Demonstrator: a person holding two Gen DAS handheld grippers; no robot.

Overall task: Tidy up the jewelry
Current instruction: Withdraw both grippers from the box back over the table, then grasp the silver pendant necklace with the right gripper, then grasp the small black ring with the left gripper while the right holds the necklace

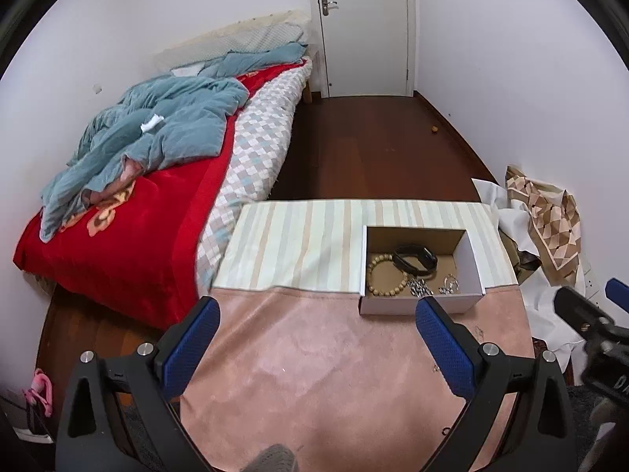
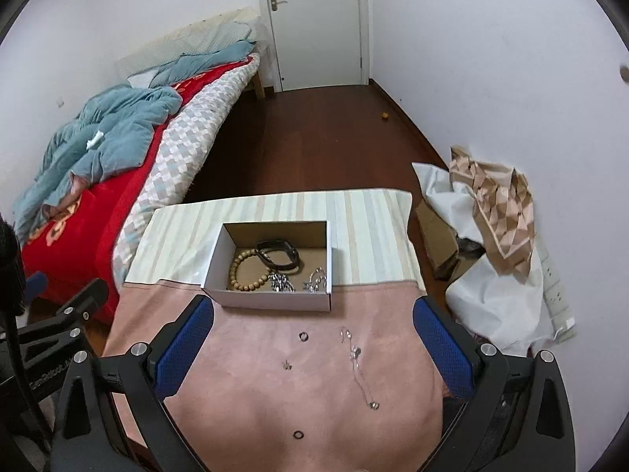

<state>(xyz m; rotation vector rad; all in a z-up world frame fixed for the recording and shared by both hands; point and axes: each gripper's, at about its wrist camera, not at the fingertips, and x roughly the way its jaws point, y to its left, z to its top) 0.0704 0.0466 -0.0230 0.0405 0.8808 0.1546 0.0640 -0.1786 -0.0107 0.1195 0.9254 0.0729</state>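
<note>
Right hand-held gripper (image 2: pixel 313 336) spread wide, empty, above ring (image 2: pixel 303 336) and necklace (image 2: pixel 355 356) on bench (image 2: pixel 243 354); our left hand-held gripper (image 1: pixel 317 334) likewise gapes near box (image 1: pixel 420 303).

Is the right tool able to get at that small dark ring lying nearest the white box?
Probably yes. The right tool is open and empty, and the small dark ring lies alone on the pink suede cloth, with nothing over it.

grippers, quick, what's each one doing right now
Left gripper: open, holding nothing.
Right gripper: open, holding nothing, above the pink cloth.
</note>
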